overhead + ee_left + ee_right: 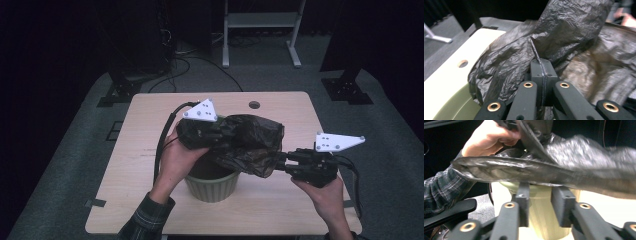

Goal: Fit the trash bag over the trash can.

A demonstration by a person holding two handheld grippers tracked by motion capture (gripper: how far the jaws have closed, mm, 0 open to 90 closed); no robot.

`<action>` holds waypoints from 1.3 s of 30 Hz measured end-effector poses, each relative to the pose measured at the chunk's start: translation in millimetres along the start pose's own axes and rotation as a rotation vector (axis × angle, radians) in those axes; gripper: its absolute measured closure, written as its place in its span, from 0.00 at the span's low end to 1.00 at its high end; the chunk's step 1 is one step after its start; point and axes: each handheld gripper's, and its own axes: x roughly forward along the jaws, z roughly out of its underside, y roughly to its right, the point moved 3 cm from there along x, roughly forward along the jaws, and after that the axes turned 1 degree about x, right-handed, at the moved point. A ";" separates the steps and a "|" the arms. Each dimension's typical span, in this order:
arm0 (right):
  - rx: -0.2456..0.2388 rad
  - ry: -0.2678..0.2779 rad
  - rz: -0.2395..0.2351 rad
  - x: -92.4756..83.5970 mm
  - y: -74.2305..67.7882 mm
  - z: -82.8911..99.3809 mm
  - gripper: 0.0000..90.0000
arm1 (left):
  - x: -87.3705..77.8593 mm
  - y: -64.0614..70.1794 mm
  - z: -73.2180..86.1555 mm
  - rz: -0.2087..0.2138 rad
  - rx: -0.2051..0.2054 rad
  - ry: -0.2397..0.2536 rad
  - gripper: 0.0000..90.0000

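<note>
With the black bag (240,142) held above the green bin (212,185), pinched by the closed left gripper (543,75) at ten o'clock while the right gripper (544,203) gapes empty, the film could be torn.

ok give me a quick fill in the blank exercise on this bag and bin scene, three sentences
1. The crumpled black plastic bag is held above the ribbed ____ bin.
2. The left gripper is ____ on a fold of the bag.
3. The bin stands on the light ____ table, which has a round hole near its far edge.

Missing words: green; shut; wooden
</note>
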 end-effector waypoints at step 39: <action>0.066 -0.146 0.209 -49.5 31.7 40.6 1.00 | -131.0 -58.4 125.8 -0.243 -0.305 0.068 1.00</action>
